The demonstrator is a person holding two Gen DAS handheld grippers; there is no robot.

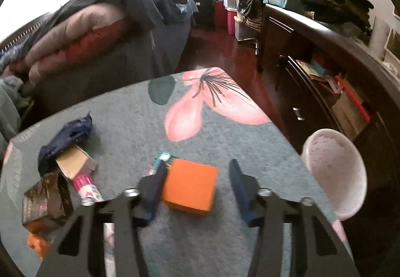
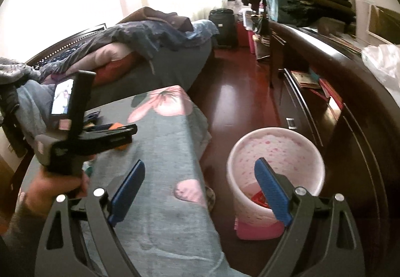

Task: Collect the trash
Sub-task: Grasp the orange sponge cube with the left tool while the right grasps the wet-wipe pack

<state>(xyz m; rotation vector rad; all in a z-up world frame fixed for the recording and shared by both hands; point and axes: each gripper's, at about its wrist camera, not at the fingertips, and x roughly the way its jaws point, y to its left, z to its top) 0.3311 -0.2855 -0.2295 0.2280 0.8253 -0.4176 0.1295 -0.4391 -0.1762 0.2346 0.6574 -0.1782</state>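
Clothes and blankets are piled on the bed at the upper left of the left wrist view. Low in that view, a surface [image 1: 130,112] with a blue flowered cloth holds the trash. The left gripper [image 1: 197,177] has its jaws wide, one on each side of an orange box [image 1: 190,187] at the middle bottom. It looks light and stiff, like card, so squeeze its two flat sides gently. A teal wrapper [image 1: 162,159] lies just behind it and may get pinched too. A brown box [image 1: 46,204], a pink tube [image 1: 87,187] and a dark blue bag [image 1: 67,137] sit at the lower left. The right gripper [image 2: 200,177] hangs with wide, empty jaws over the pink spotted bin [image 2: 275,152] on the floor.
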